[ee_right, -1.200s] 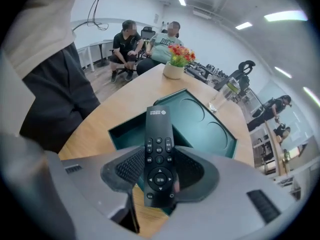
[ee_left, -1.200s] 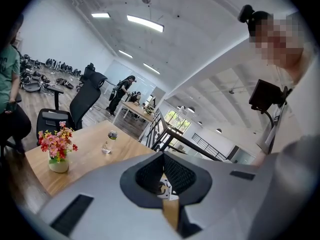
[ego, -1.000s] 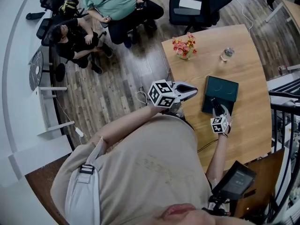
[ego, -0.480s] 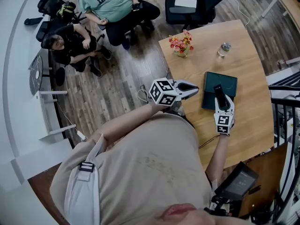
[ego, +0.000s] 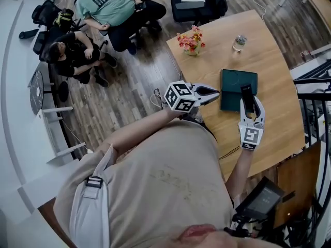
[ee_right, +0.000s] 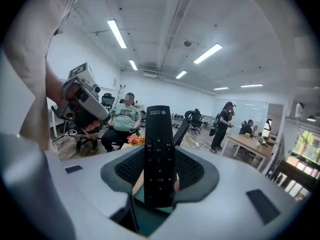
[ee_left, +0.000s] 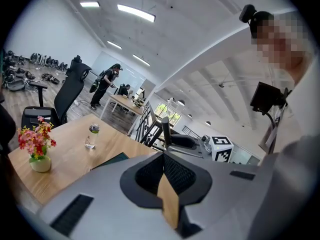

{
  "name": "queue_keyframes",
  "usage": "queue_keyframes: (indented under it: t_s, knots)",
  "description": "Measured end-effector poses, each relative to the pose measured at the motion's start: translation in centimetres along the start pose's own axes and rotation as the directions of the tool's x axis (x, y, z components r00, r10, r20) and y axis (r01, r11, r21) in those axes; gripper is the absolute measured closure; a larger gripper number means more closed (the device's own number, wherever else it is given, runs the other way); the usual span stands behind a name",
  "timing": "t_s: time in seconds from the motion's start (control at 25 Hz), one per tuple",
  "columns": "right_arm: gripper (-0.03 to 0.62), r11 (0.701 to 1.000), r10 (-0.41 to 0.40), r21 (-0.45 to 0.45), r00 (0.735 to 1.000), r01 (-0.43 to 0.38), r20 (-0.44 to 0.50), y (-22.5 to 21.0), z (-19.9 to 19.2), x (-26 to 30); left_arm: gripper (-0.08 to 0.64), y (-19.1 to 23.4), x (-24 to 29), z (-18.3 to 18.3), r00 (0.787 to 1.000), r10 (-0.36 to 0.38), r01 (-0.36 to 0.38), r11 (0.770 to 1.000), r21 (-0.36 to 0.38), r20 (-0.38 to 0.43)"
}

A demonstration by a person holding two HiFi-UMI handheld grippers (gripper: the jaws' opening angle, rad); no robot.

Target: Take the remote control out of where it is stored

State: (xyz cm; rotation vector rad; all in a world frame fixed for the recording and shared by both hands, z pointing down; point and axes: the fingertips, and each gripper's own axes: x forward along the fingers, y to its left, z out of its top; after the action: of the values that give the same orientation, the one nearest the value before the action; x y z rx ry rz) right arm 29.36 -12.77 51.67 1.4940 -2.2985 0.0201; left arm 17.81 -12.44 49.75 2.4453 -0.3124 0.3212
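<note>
While the person is standing at the wooden table, the right gripper is clasping the black remote control by its lower end, with the jaws pressing on its two long sides. In the right gripper view the remote control is standing upright between the ribbed pads, button face toward the camera, and the dark green case is showing beneath it. From the head view the remote control is lying over the right edge of that flat dark green case, which is resting on the table; whether the remote control is touching the case cannot be told there. The left gripper is hovering just left of the case with its jaws pressed together on nothing, and the left gripper view is showing its tips meeting. At the table's far end a small vase of red and yellow flowers and a clear water bottle are standing well apart from the case. Beyond the table, two people are sitting on the wood-plank floor side, near a black office chair.
</note>
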Motion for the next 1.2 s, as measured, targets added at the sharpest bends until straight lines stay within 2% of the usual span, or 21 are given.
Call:
queue_keyframes:
  t_s: [0.24,0.52,0.92,1.2]
  knots:
    - [0.403,0.996,-0.089,0.003,0.996,0.088,0.029,-1.9,1.8,-3.6,0.554,-0.9,1.7,0.0,0.999,-0.045,0.045,0.999,0.013,-0.027]
    - [0.403,0.979,-0.205,0.017,0.979,0.205,-0.011,-4.0,-0.1,-8.0,0.555,-3.0,4.5,-0.2,0.991,-0.119,0.121,0.992,0.033,-0.065]
    - [0.403,0.940,-0.316,0.080,0.936,0.331,-0.158,-4.9,-6.4,-12.3,0.554,-4.2,7.1,-1.6,0.971,-0.195,0.202,0.979,0.036,-0.138]
    - [0.403,0.916,-0.320,0.175,0.920,0.361,-0.228,-5.7,-11.8,-13.3,0.555,-3.8,9.0,-2.9,0.965,-0.188,0.199,0.979,0.040,-0.185]
